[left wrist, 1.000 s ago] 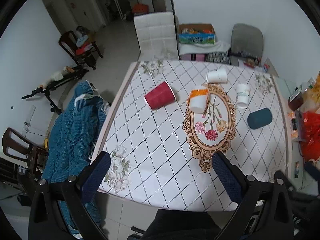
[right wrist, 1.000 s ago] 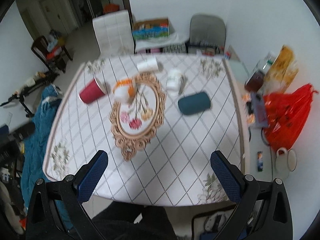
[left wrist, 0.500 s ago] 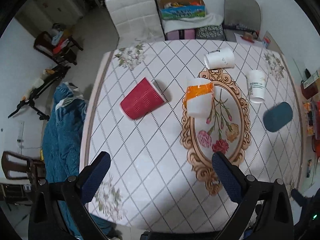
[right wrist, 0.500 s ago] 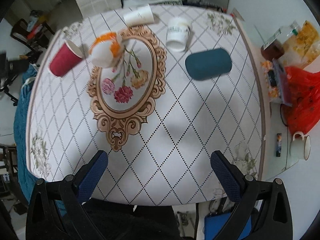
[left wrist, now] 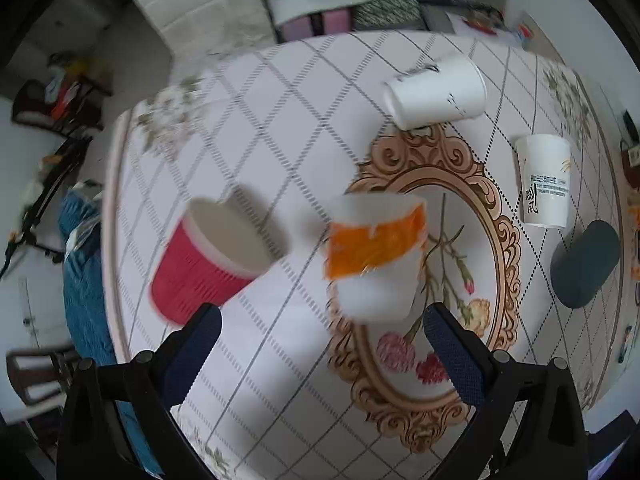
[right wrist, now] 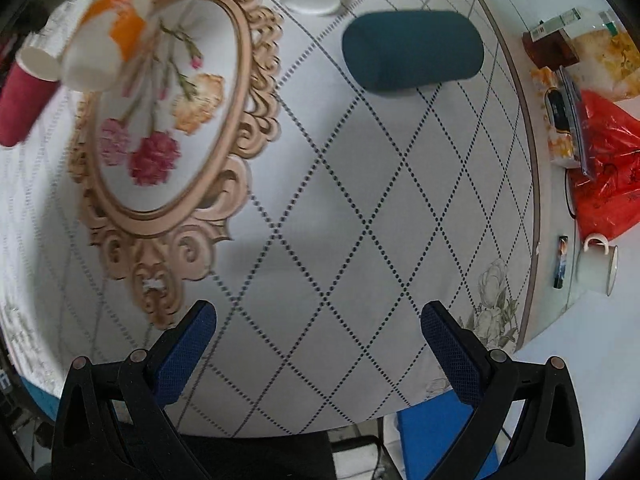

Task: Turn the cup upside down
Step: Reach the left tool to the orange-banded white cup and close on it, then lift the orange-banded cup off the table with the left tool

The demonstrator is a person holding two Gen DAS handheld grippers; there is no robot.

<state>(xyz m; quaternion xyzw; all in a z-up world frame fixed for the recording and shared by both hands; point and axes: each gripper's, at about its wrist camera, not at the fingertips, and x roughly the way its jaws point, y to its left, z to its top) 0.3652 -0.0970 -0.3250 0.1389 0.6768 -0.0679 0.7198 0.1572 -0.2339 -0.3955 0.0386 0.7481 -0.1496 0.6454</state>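
Note:
Several cups are on the table. A red ribbed paper cup [left wrist: 204, 264] lies on its side, mouth toward the far right. An orange-and-white cup [left wrist: 374, 256] stands beside it; it also shows in the right wrist view [right wrist: 104, 44]. A white cup [left wrist: 436, 92] lies on its side farther back, and a white printed cup [left wrist: 544, 180] stands at the right. A dark teal cup [right wrist: 412, 50] lies on its side. My left gripper [left wrist: 320, 344] is open above the table, just short of the red and orange cups. My right gripper [right wrist: 318, 340] is open over bare tablecloth.
The table [right wrist: 360, 216] has a diamond-patterned cloth with an ornate flower oval. A red plastic bag [right wrist: 604, 172], a white mug [right wrist: 598, 264] and boxes sit beyond the right edge. A white chair [left wrist: 208, 4] and a blue quilt [left wrist: 80, 280] stand around the table.
Both grippers have moved down and forward toward the table. The cups now look much larger in the left view. Both stay open.

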